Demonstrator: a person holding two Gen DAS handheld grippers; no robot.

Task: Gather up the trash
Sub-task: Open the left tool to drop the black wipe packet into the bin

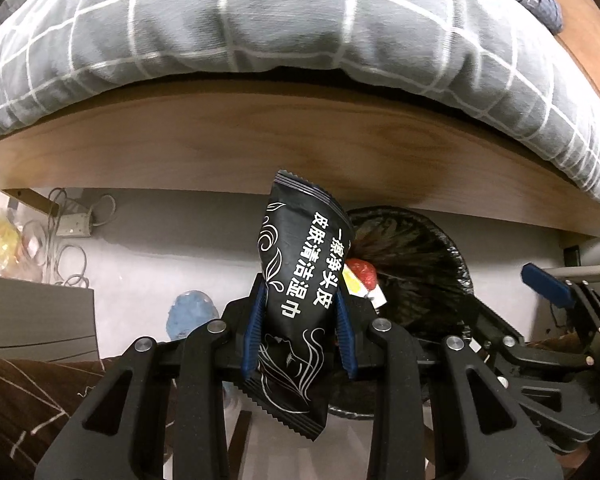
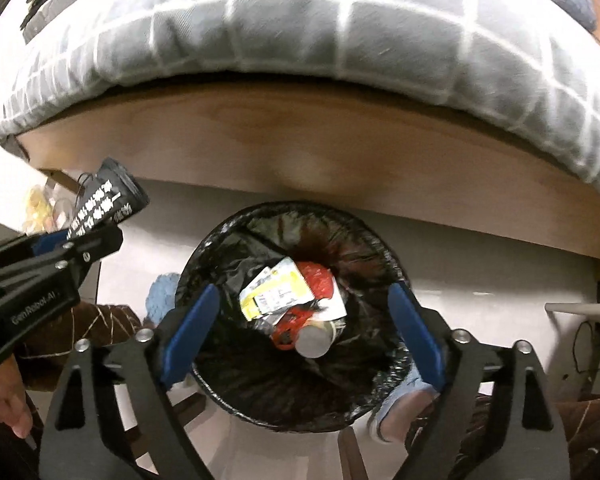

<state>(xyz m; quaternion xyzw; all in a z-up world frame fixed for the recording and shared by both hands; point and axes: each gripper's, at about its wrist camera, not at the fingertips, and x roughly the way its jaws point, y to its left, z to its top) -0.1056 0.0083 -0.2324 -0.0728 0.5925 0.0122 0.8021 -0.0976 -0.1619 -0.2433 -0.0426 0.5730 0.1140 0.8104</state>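
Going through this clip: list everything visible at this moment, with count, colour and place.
wet-wipe packet: one, black with white print, clamped in left gripper
trash bin: one, black liner, on floor below bed
trash in bin: several pieces, yellow, red, white
quilt: one, grey checked, on bed
bed board: one, wooden
power strip: one, grey, under bed
left gripper: black, blue pads
right gripper: open over bin, empty
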